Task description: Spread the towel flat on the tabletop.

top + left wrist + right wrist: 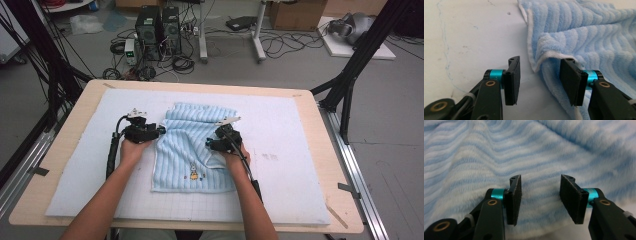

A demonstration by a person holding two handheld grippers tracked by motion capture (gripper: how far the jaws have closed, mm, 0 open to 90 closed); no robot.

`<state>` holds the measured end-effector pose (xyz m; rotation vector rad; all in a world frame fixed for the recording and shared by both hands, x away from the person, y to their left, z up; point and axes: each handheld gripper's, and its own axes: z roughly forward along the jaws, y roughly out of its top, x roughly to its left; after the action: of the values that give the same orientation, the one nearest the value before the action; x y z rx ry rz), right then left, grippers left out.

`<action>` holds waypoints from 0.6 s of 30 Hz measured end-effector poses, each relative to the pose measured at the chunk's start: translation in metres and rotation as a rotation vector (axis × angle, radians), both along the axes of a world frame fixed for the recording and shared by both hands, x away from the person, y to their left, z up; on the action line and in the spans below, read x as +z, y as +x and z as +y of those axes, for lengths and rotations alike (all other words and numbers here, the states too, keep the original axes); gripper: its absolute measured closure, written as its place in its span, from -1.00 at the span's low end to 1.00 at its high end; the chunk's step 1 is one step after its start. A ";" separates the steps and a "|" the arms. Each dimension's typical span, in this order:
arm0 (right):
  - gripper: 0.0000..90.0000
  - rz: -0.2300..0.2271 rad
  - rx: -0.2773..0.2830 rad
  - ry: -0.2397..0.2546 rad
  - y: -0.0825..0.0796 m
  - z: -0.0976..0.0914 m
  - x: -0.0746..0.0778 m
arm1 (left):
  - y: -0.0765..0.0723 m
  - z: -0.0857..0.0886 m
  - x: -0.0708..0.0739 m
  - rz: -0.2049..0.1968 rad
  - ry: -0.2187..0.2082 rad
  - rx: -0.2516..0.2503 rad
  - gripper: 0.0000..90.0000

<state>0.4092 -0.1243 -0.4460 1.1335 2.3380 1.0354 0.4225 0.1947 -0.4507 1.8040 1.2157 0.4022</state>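
Blue striped towel (192, 145) lying on white mat (295, 150) over wooden tabletop (330, 227), partly folded, far end doubled over in loose ridges, near end flat with small embroidered figure (193, 172) facing up. Left gripper (159, 131) at towel's left edge, pointing across towards it; in left gripper view, jaws standing partly open, nothing clamped between them, one jaw over bare mat (474, 37), the other resting against towel (586, 37) just under a raised fold with white hem (549, 56); contact there looks like touching only, no pinch. Right gripper (212, 144) over towel's right side, near a turned-in edge; in right gripper view, jaws likewise partly open with a clear gap, towel (536, 152) surface directly beyond and beneath them, no cloth gathered between the pads; whether the tips touch the pile cannot be told. Both hands (131, 149) coming in from near side of tabletop, cables trailing back along forearms. Off the tabletop, on floor beyond: computer towers (157, 27), loose cables, cardboard box (297, 14).
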 end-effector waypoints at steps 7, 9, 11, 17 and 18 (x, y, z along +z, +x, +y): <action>0.92 -0.059 -0.024 -0.114 0.016 0.002 0.003 | -0.005 0.002 0.002 -0.022 -0.009 -0.008 0.11; 0.92 -0.076 -0.049 -0.124 0.022 -0.002 0.002 | -0.006 0.003 0.002 -0.029 -0.006 -0.010 0.07; 0.92 -0.105 -0.085 -0.150 0.027 -0.007 0.002 | -0.007 0.005 0.003 -0.033 -0.003 -0.009 0.05; 0.90 -0.180 -0.235 -0.211 0.034 -0.023 0.003 | -0.011 0.012 0.004 -0.023 -0.015 -0.022 -0.02; 0.84 -0.174 -0.239 -0.192 0.035 -0.026 0.003 | -0.012 0.012 0.005 -0.021 -0.017 -0.028 -0.03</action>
<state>0.4441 -0.1502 -0.4433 1.1631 2.0573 0.7737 0.4100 0.2067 -0.4461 1.7965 1.1747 0.3924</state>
